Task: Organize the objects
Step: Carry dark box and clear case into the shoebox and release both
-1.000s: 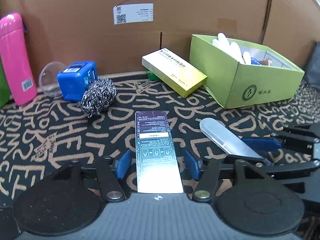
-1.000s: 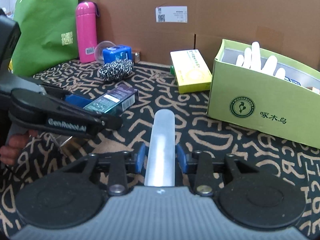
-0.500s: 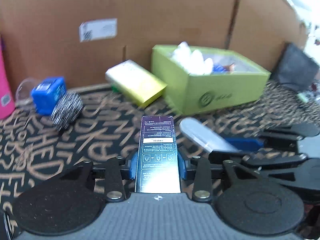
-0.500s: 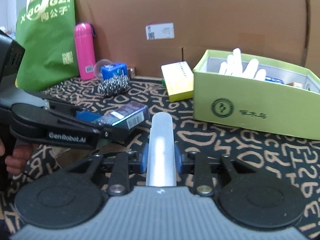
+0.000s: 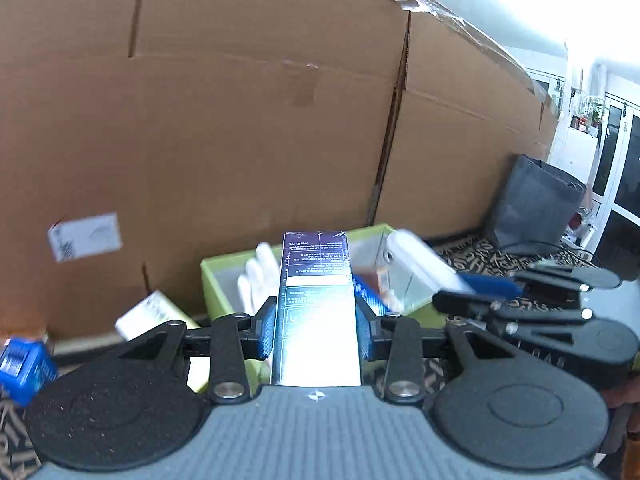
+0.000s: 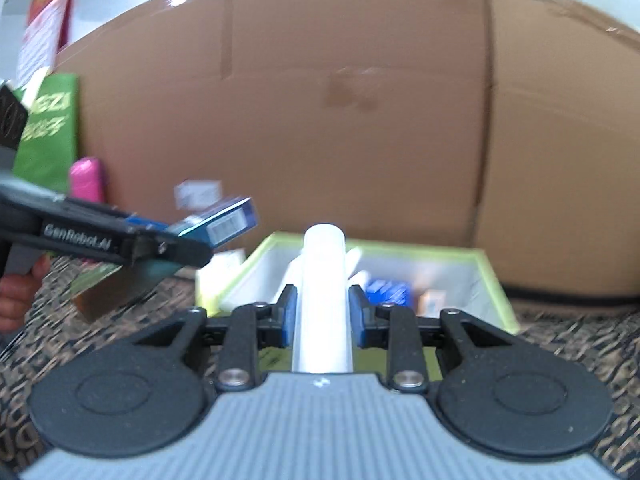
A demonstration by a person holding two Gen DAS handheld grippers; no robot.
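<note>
My left gripper (image 5: pixel 316 328) is shut on a long dark purple box (image 5: pixel 316 280), held up off the mat and pointing at the open green box (image 5: pixel 224 268). White gloves (image 5: pixel 256 276) lie inside that green box. My right gripper (image 6: pixel 323 316) is shut on a pale translucent tube case (image 6: pixel 323 276), raised in front of the green box (image 6: pixel 494 280). In the right wrist view the left gripper (image 6: pixel 176 240) comes in from the left with the purple box (image 6: pixel 228 222). In the left wrist view the right gripper (image 5: pixel 488 292) is at the right with the tube case (image 5: pixel 416 264).
A tall cardboard wall (image 6: pixel 320 120) stands behind the green box. A pink bottle (image 6: pixel 86 178) and green bag (image 6: pixel 48 132) are at the far left. A yellow box (image 5: pixel 152 316) and blue box (image 5: pixel 22 364) lie left; a grey bag (image 5: pixel 536 208) right. A hand (image 6: pixel 20 296) shows.
The left jaws closed on the purple box. Both grippers rose off the patterned mat with their objects and moved toward the green box, tilting upward.
</note>
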